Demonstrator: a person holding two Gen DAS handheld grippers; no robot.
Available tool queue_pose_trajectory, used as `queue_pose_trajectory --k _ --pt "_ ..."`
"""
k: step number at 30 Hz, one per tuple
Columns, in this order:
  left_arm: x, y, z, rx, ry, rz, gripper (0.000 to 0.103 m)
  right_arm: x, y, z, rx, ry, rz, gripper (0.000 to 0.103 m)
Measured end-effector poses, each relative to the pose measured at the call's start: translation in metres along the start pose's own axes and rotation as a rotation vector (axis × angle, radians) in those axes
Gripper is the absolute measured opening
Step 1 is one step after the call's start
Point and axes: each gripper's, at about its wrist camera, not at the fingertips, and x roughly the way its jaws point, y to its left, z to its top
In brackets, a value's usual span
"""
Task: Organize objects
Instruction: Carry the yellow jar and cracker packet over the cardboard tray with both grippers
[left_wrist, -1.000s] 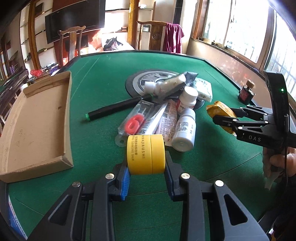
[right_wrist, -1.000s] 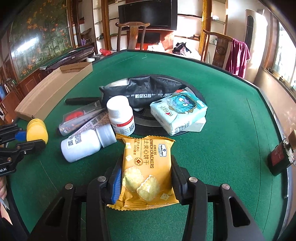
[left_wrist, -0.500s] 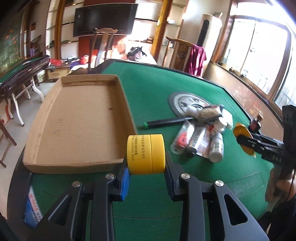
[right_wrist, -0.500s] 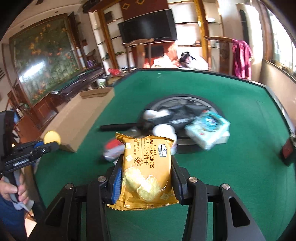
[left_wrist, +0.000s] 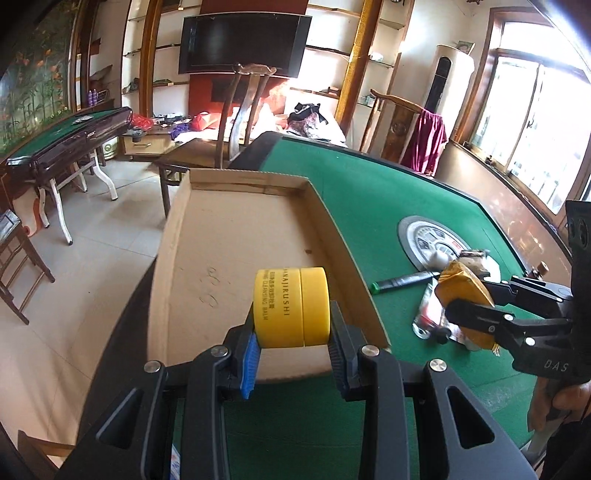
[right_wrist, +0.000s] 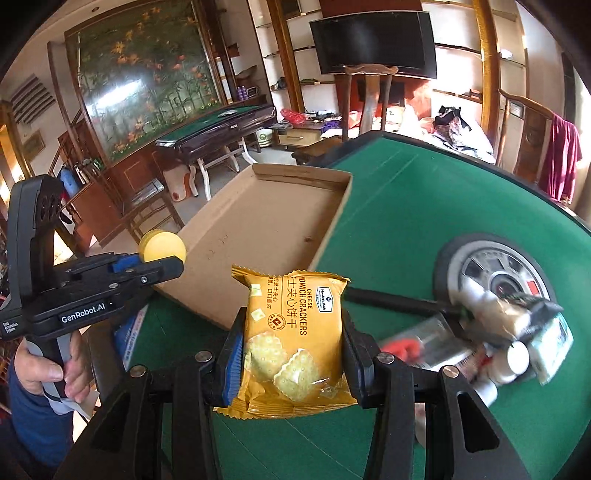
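Note:
My left gripper (left_wrist: 291, 345) is shut on a yellow balm jar (left_wrist: 291, 307), held in the air over the near end of the shallow cardboard tray (left_wrist: 236, 240). In the right wrist view the same jar (right_wrist: 161, 250) and left gripper (right_wrist: 162, 264) hang at the tray's (right_wrist: 258, 229) near left edge. My right gripper (right_wrist: 291, 369) is shut on an orange cheese cracker packet (right_wrist: 291, 339), above the green table just right of the tray's near corner. In the left wrist view that packet (left_wrist: 463, 288) and right gripper (left_wrist: 469, 301) show at the right.
A pile of bottles, tubes and a black pen (left_wrist: 402, 281) lies on the green felt table (left_wrist: 369, 192) by a round centre disc (left_wrist: 432, 240). The pile (right_wrist: 498, 347) is blurred in the right wrist view. Wooden chairs (left_wrist: 247, 107) and a second green table (left_wrist: 66, 133) stand beyond the edge.
Both grippers have swung left and risen, away from the pile toward the cardboard tray. The jar now hangs over the tray's near end; the packet has come close to the tray's corner.

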Motion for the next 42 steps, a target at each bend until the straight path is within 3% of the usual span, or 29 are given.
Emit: queue_pose_trajectory --k 7,22,27,32,42 --pt "0.026 0.019 0.029 0.006 0.035 0.021 0.031 0.033 0.004 0.033 0.003 0.042 -0.019 0.049" --pt "0.122 0.067 0.093 0.008 0.223 0.074 0.032 0.136 -0.013 0.128 0.155 0.169 -0.031 0.049" --pt "0.145 0.071 0.109 0.005 0.256 0.067 0.031 0.174 -0.025 0.145 0.205 0.216 -0.042 0.049" --pt "0.161 0.075 0.115 0.017 0.272 0.109 0.032 0.202 -0.030 0.153 0.252 0.234 -0.030 0.049" --pt "0.180 0.085 0.118 -0.005 0.290 0.116 0.033 0.225 -0.035 0.163 0.277 0.240 -0.049 0.049"
